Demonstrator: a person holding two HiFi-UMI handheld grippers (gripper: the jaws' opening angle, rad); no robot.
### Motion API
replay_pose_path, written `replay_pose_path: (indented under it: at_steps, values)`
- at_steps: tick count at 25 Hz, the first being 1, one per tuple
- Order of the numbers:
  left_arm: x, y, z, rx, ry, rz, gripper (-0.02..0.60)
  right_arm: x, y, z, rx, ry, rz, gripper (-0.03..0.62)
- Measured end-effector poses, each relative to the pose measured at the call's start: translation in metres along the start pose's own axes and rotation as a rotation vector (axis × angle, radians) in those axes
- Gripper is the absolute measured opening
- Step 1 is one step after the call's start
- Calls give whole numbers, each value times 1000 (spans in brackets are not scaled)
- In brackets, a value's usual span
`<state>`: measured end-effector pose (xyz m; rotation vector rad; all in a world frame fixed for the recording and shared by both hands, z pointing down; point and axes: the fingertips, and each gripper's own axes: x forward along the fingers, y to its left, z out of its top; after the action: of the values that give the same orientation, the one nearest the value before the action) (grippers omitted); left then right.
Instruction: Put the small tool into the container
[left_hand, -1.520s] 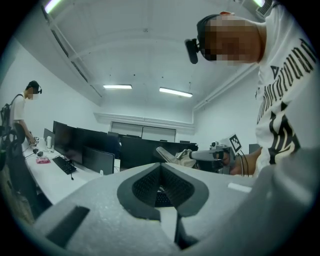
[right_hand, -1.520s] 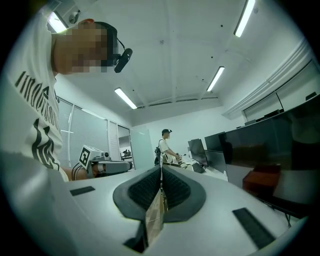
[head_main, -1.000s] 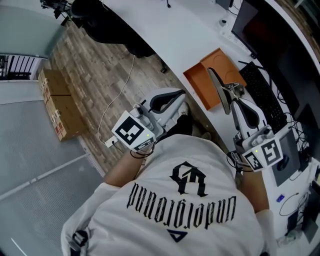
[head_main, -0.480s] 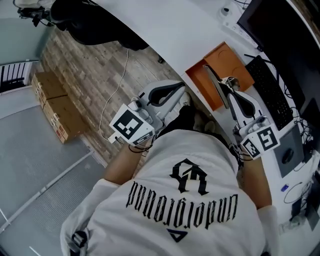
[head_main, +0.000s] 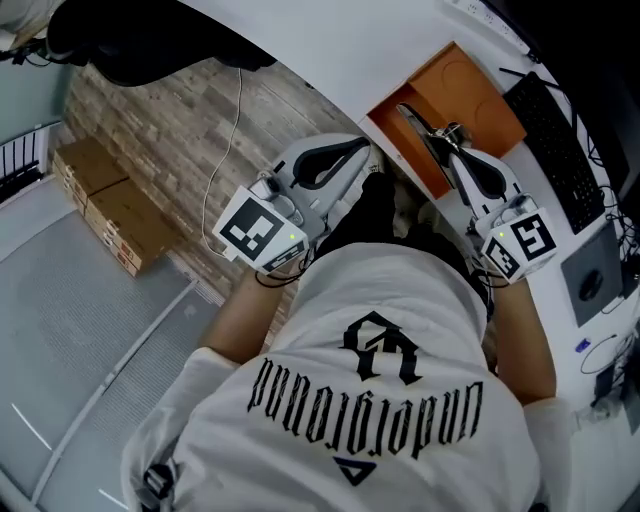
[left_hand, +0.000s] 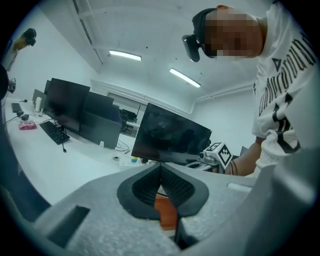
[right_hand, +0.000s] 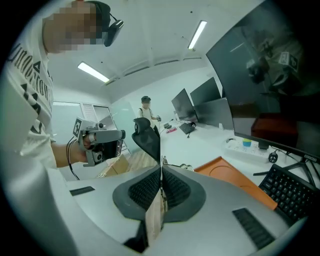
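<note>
In the head view the left gripper (head_main: 362, 165) hangs off the edge of the white desk (head_main: 330, 60). Its jaws are pressed together and empty, and its tips aim at the near corner of the orange tray (head_main: 475, 95). The right gripper (head_main: 450, 140) sits over that tray's near edge, with a black keyboard (head_main: 560, 150) beyond it to its right. In the left gripper view the ribbed pads (left_hand: 176, 187) meet at the tip with nothing between them. An orange patch shows through the gap beneath, and a dark monitor (left_hand: 170, 135) stands ahead. In the right gripper view the jaws are clenched on the small tool (right_hand: 161, 161), a thin metal piece seen edge-on at the tips. The tray lies ahead and to the right, not yet holding the tool, and a black office chair (right_hand: 147, 137) stands straight ahead.
</note>
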<state>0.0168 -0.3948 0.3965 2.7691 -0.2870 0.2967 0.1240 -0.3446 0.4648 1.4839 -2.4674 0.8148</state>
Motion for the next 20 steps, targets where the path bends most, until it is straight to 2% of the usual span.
replay_pose_path:
  at_steps: [11,20]
  values:
    - [18,26,-57,-73,64,-9,15,46,-25,-72,85,118,-13,20]
    - [23,35,-88,-121,104,-14,15,73,-34,-112,115,217,-26,20]
